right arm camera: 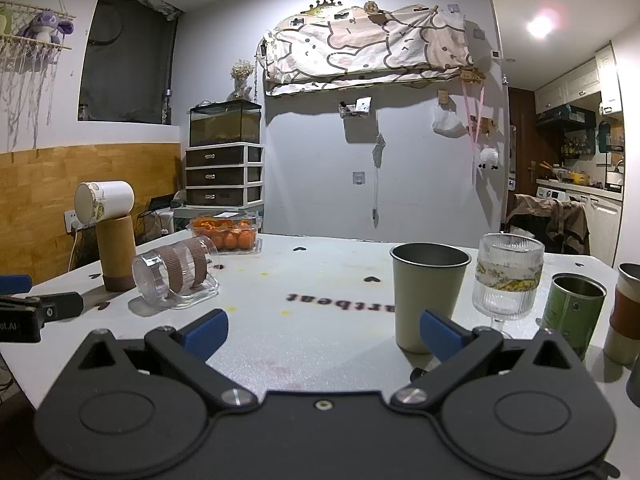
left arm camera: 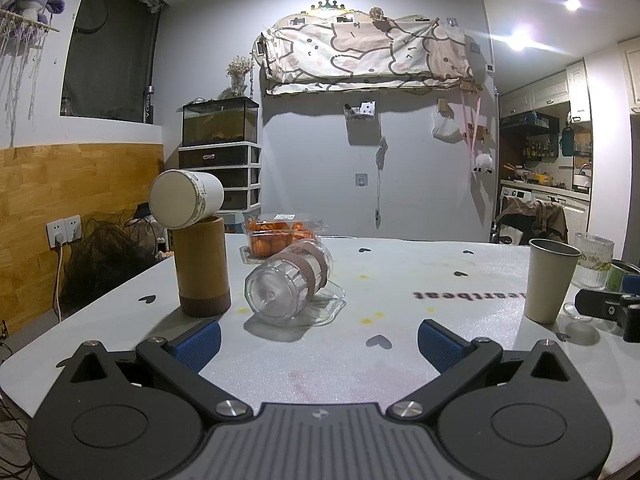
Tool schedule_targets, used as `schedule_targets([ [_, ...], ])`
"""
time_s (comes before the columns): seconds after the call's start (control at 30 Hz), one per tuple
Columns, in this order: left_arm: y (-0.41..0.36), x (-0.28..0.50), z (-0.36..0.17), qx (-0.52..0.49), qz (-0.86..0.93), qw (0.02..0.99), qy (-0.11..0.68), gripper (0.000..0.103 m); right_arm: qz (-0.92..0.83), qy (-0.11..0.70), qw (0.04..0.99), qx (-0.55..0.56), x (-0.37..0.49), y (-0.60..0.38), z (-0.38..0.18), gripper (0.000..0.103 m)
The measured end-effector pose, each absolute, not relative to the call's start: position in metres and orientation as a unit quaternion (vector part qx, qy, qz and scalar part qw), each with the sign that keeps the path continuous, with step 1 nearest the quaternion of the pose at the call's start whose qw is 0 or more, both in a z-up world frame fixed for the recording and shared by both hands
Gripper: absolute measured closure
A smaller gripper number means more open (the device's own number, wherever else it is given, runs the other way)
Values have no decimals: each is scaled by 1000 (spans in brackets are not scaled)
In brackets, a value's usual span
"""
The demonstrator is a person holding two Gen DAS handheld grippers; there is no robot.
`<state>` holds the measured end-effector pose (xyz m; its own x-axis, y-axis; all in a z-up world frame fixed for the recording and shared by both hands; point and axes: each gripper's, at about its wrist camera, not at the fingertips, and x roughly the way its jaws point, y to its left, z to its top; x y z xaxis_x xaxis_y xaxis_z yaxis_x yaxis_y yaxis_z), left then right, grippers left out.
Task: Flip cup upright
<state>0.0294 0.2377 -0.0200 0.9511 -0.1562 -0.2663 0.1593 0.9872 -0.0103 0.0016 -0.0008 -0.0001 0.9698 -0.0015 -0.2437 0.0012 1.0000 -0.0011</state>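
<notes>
Jaws wide, toppled clear cup [left arm camera: 290, 282] ahead of left gripper [left arm camera: 319, 336]

The right edge is cutting off a brown-sleeved cup [right arm camera: 624, 312], and a dark object [right arm camera: 634, 380] below it is showing too little to identify. The beige cup [right arm camera: 428, 292] is hiding part of the table print [right arm camera: 340, 300]. In the left view, it [left arm camera: 550, 280] is covering part of the ribbed glass [left arm camera: 594, 260].
</notes>
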Motion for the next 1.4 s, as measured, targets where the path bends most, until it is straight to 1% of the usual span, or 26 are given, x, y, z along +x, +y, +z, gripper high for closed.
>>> schedule_targets([
  [0.93,238,31,-20,6,-81,987,136,0,-4,123,992,4,-2,-8,3,0],
  [1.0,236,34,-29,5,-82,987,139,0,-4,123,992,5,-2,-8,3,0],
  [1.2,236,38,-31,1,-88,986,142,0,-5,123,992,7,-2,-8,4,0],
  [1.4,247,43,-19,2,-73,989,129,0,-5,123,992,7,-3,-8,3,0],
])
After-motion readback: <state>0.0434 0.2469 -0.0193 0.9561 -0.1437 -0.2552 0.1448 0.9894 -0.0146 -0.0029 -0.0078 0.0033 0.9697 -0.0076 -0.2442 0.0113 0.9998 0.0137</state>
